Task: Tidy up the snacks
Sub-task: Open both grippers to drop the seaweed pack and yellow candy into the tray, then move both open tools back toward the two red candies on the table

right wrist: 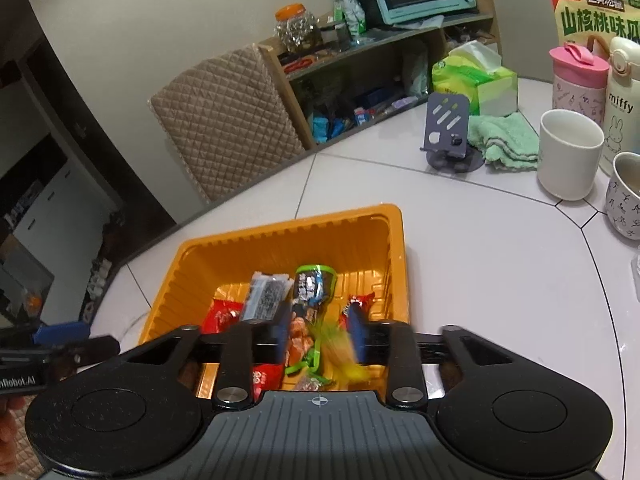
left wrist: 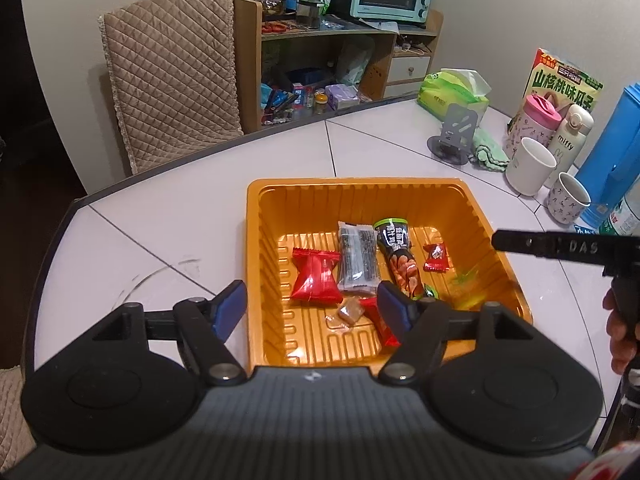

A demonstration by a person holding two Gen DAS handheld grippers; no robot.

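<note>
An orange ribbed plastic tray (left wrist: 360,196) sits on the white tiled table (left wrist: 160,216) and holds the snacks. Along its floor in the left wrist view lie a red foil pillow packet (left wrist: 316,278) at the left, a grey printed flat packet (left wrist: 357,260) beside it, a long green-and-black nut packet (left wrist: 398,258) right of that, and a small red sweet (left wrist: 437,258) near the right wall. A clear-wrapped brown candy (left wrist: 349,312) rests nearer.

The left gripper (left wrist: 312,308) hangs above the tray's near edge, blue pads spread apart with nothing between them. The right gripper (right wrist: 318,330) is above the tray's near right part, jaws parted; a blurred yellow-green wrapped piece (right wrist: 340,354) shows loose just below them, not pinched.

Far right on the table stand a white mug (right wrist: 568,154) and a pink-lidded bottle (right wrist: 576,76).
</note>
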